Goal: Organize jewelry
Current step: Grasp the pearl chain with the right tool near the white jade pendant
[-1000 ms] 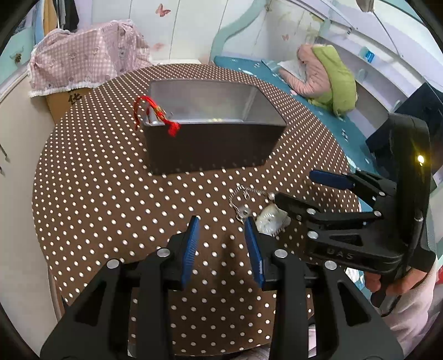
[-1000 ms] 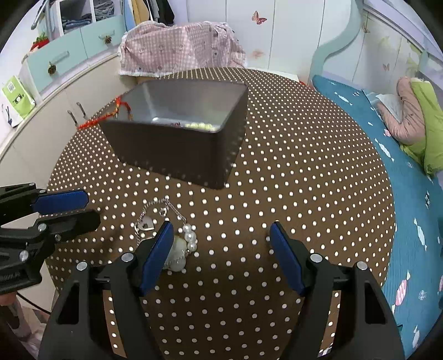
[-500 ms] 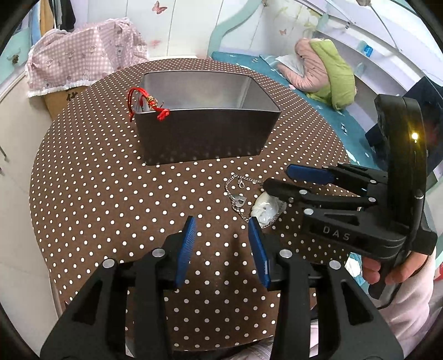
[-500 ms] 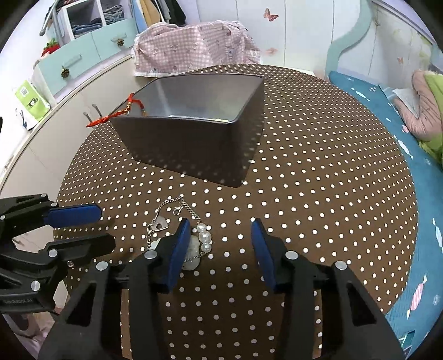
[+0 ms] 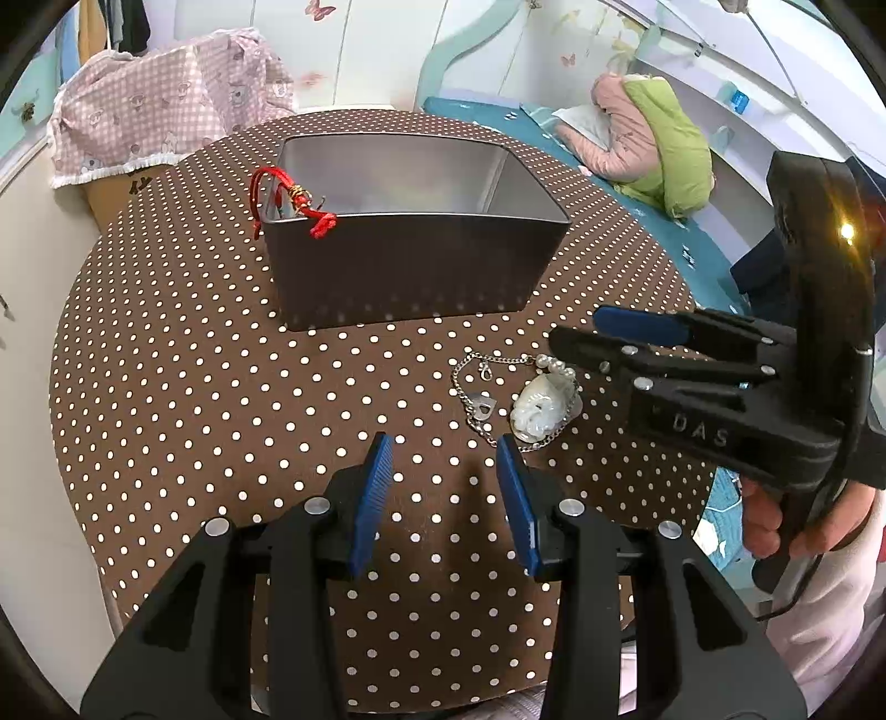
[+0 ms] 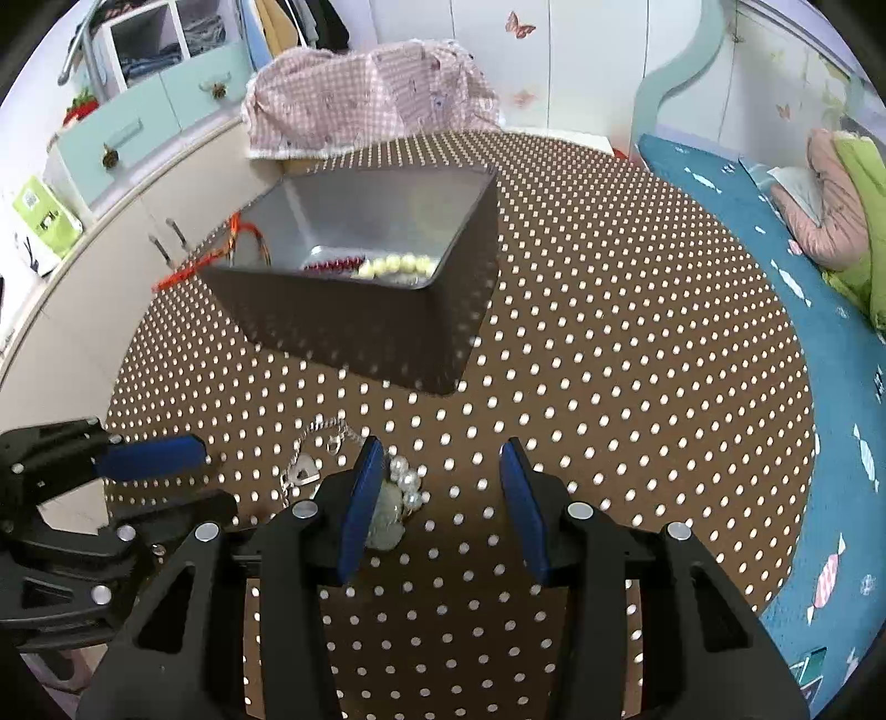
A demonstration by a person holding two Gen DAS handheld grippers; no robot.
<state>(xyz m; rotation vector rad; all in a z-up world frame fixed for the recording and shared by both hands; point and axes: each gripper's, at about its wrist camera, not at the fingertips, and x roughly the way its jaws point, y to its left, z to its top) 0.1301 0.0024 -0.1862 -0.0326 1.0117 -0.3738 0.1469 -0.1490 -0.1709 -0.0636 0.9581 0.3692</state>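
Two grippers, left (image 5: 446,462) and right (image 6: 440,471), half-open and empty, flank a pendant (image 5: 534,410) lying lengthwise toward the left gripper on the surface (image 5: 221,387).

On the desk (image 5: 166,387) the box (image 5: 410,277) stands behind the chain (image 5: 470,399) and pendant (image 5: 534,410), beads (image 6: 396,266) lie in it, a cord (image 5: 288,199) hangs over its left rim, and the bed (image 6: 775,310) lies right.

This is a child's bedroom at home: a bed (image 6: 775,232) at the right, butterfly stickers (image 6: 520,25) on the wall, clothes (image 6: 310,22) hanging upper left.
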